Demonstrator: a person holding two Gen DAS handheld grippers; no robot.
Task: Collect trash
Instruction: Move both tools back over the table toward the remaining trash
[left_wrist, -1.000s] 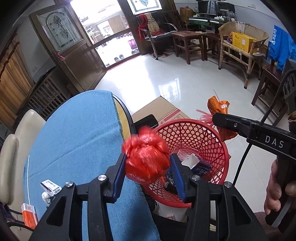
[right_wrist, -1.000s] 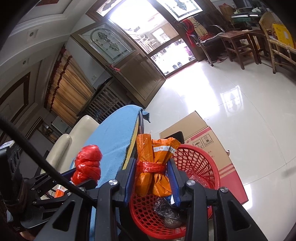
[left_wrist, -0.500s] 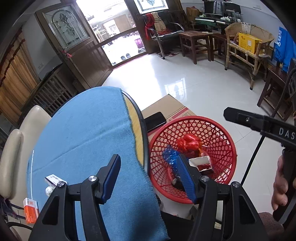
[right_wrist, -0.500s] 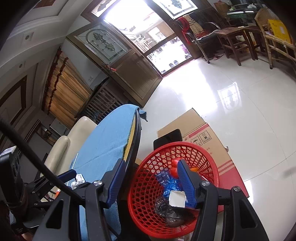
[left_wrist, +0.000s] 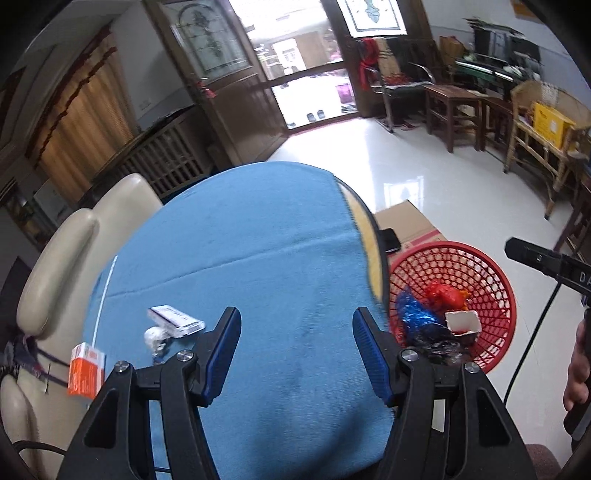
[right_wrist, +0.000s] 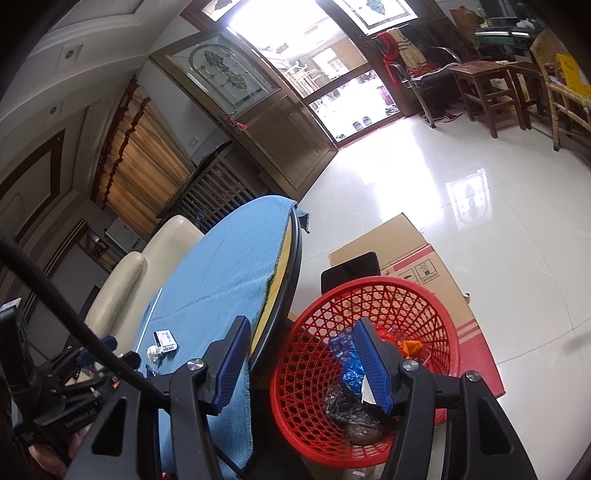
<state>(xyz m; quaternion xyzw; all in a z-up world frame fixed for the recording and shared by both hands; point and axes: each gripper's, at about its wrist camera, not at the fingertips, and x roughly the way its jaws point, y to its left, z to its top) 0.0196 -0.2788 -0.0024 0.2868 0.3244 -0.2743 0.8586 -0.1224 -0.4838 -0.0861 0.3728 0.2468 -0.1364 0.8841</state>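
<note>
A red mesh basket (left_wrist: 491, 280) (right_wrist: 376, 295) stands on the floor beside the round table with a blue cloth (left_wrist: 258, 251) (right_wrist: 221, 273). It holds a red bag (left_wrist: 443, 293), blue wrapper (left_wrist: 413, 314) (right_wrist: 347, 365), white carton (left_wrist: 463, 322), orange packet (right_wrist: 412, 347) and dark plastic (right_wrist: 347, 406). On the cloth lie a white box (left_wrist: 175, 320) (right_wrist: 166, 338), a crumpled white wad (left_wrist: 157, 336) (right_wrist: 153, 353) and an orange box (left_wrist: 85, 369). My left gripper (left_wrist: 295, 350) is open and empty above the cloth. My right gripper (right_wrist: 299, 365) is open and empty above the basket's left rim.
A cream chair (left_wrist: 70, 266) stands left of the table. A cardboard box (right_wrist: 413, 258) and a black phone (right_wrist: 351, 271) lie behind the basket. Wooden stools (left_wrist: 454, 110) and a wicker shelf (left_wrist: 543, 136) line the far right. Glossy white floor (right_wrist: 480, 184) stretches to the door.
Both grippers opened and dropped their loads, the red bag and the orange packet, into the basket. The left gripper then swung left over the cloth; the right stayed over the basket.
</note>
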